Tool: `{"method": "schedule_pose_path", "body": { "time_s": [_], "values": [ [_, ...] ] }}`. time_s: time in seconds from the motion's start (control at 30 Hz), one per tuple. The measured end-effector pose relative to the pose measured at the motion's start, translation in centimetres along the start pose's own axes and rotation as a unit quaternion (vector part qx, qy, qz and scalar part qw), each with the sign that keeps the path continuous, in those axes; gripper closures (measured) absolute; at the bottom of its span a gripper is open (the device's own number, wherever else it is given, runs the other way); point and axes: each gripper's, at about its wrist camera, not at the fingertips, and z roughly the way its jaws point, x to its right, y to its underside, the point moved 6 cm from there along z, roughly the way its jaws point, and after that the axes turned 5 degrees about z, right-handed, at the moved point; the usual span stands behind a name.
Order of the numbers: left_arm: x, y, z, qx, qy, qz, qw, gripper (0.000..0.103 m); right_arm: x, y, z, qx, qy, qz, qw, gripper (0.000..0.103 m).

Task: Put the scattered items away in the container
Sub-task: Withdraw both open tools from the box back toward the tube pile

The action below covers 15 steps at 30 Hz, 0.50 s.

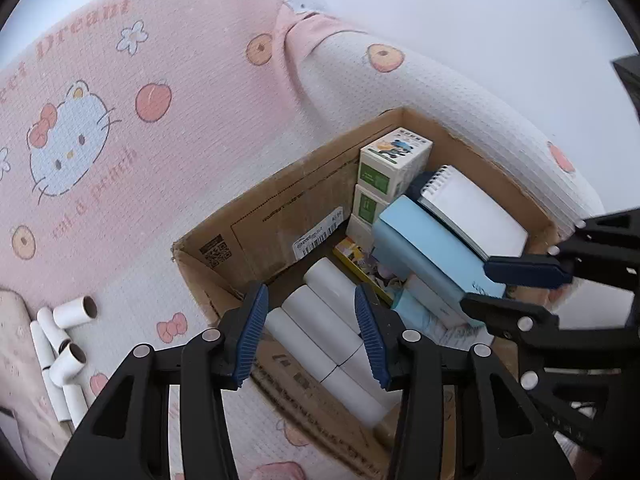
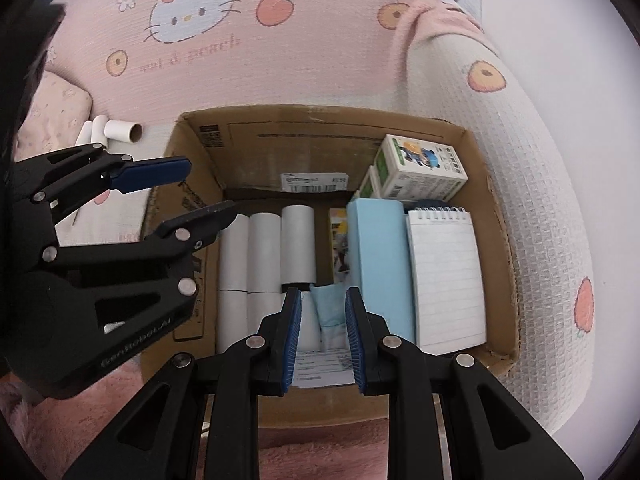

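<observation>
An open cardboard box (image 1: 264, 220) (image 2: 192, 152) sits on a pink cartoon-print cover. Inside lie several white paper rolls (image 1: 316, 320) (image 2: 264, 248), a light blue box (image 1: 432, 252) (image 2: 380, 256), a spiral notepad (image 1: 476, 212) (image 2: 444, 272) and small green-and-white cartons (image 1: 394, 160) (image 2: 420, 172). Several white rolls (image 1: 64, 336) (image 2: 120, 130) lie loose on the cover left of the box. My left gripper (image 1: 312, 332) (image 2: 200, 192) is open and empty over the box's left part. My right gripper (image 2: 322, 336) (image 1: 500, 284) is open and empty above the box's near side.
A pink pillow (image 2: 52, 116) lies left of the loose rolls. A white padded armrest (image 2: 532, 184) (image 1: 460, 104) runs along the box's right side. Fuzzy pink fabric (image 2: 80, 420) lies in front of the box.
</observation>
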Motion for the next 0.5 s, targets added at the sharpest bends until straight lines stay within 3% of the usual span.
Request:
{"method": "schedule_pose_path", "body": {
  "time_s": [0.23, 0.37, 0.5],
  "values": [
    [-2.2, 0.8, -2.4, 0.031, 0.022, 0.006, 0.9993, 0.053, -2.3, -0.1, 0.0, 0.012, -0.006, 0.017, 1.000, 0.084],
    [-4.8, 2.1, -3.6, 0.042, 0.052, -0.030, 0.9973, 0.053, -4.1, -0.5, 0.3, 0.013, -0.015, 0.020, 1.000, 0.084],
    [-6.7, 3.1, -4.7, 0.052, 0.078, -0.048, 0.9945, 0.053, -4.6, -1.1, 0.1, 0.020, 0.018, 0.012, 1.000, 0.084]
  ]
}}
